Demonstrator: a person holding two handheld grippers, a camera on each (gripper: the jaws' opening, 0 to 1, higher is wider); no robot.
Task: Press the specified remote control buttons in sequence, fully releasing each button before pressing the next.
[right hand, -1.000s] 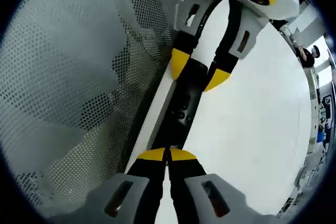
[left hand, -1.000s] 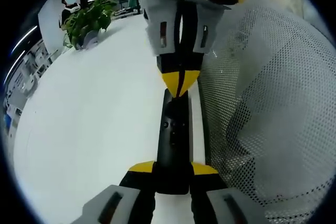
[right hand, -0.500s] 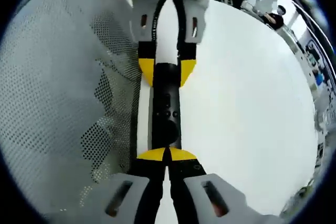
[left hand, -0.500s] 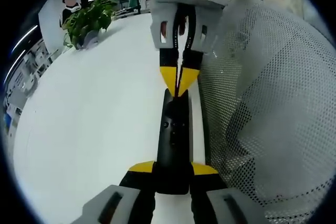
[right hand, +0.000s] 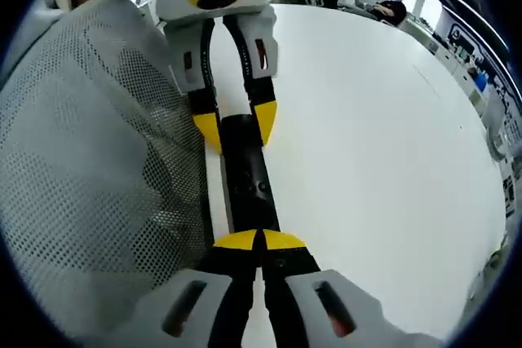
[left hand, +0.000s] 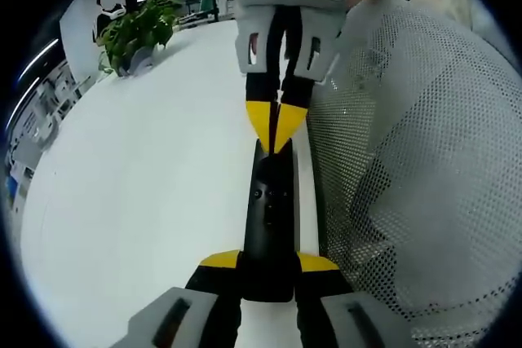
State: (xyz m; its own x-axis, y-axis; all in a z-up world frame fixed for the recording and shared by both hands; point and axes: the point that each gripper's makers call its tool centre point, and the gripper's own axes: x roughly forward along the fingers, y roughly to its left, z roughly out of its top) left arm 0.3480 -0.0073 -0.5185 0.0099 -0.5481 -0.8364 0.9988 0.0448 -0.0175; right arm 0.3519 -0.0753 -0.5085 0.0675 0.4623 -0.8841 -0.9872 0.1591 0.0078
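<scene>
I am pinching the near end of the black remote [left hand: 272, 209] with my left claw [left hand: 267, 262] on the white worktop [left hand: 147, 201]. My right claw [left hand: 276, 124], tips pressed together, is touching its far end, beside white mesh [left hand: 424, 185].

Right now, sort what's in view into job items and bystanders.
Job items:
- remote control
- left tongs, clamping its near end
- right tongs, shut, tips on its far end

Bystanders:
- potted plant
- white mesh
- white table
</scene>
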